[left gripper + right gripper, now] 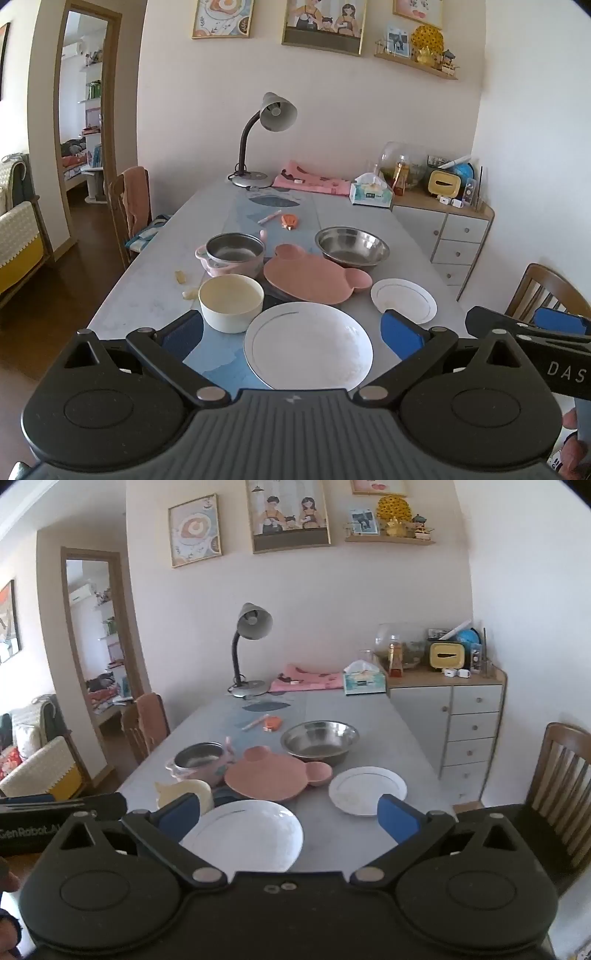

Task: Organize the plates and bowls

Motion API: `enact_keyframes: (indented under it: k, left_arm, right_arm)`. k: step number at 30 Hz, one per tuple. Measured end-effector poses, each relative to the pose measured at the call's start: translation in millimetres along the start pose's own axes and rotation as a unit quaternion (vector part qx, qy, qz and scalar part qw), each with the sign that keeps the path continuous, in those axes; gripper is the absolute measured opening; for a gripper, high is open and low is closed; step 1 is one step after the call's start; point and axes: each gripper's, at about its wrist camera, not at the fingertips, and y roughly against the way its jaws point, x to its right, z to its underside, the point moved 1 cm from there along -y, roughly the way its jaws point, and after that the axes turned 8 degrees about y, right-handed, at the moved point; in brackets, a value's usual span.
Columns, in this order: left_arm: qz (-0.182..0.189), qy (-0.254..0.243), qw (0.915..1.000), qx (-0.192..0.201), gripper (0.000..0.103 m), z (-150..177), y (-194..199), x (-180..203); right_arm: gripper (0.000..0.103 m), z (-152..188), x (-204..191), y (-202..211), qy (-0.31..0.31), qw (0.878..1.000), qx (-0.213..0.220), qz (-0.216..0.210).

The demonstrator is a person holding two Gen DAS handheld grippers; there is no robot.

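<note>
A large white plate (308, 345) (245, 836) lies at the table's near edge. Behind it are a cream bowl (231, 301) (188, 790), a pink bear-shaped plate (314, 278) (269, 773), a small white plate (403, 299) (365, 788), a steel bowl in a pink holder (232, 254) (197, 760) and a large steel bowl (352, 245) (319, 740). My left gripper (291, 334) is open and empty above the large plate. My right gripper (290, 818) is open and empty, between the two white plates, and shows at the right edge of the left wrist view (535, 328).
A desk lamp (258, 147), pink cloth (314, 181) and tissue box (371, 192) stand at the table's far end. A pen and orange item (290, 219) lie mid-table. Wooden chairs stand left (129, 206) and right (557, 786). A drawer cabinet (465, 723) is at the far right.
</note>
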Motion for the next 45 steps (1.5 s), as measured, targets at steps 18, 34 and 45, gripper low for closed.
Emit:
enact_keyframes:
  k: [18, 34, 45]
  left_arm:
    - [0.014, -0.005, 0.9998, 0.014, 0.103, -9.8, -11.2, -13.6]
    - [0.04, 0.007, 0.9989, 0.025, 0.103, -17.4, -16.4, -25.0]
    - [0.045, -0.015, 0.9985, 0.026, 0.103, -24.3, -24.6, -29.3]
  right_arm:
    - [0.103, -9.7, -17.6, -12.8, -0.004, 1.0, 0.014, 0.022]
    - [0.103, -14.3, -27.6, -19.7, 0.002, 0.999, 0.022, 0.037]
    - [0.103, -16.7, -36.4, -26.6, 0.002, 0.998, 0.016, 0.058]
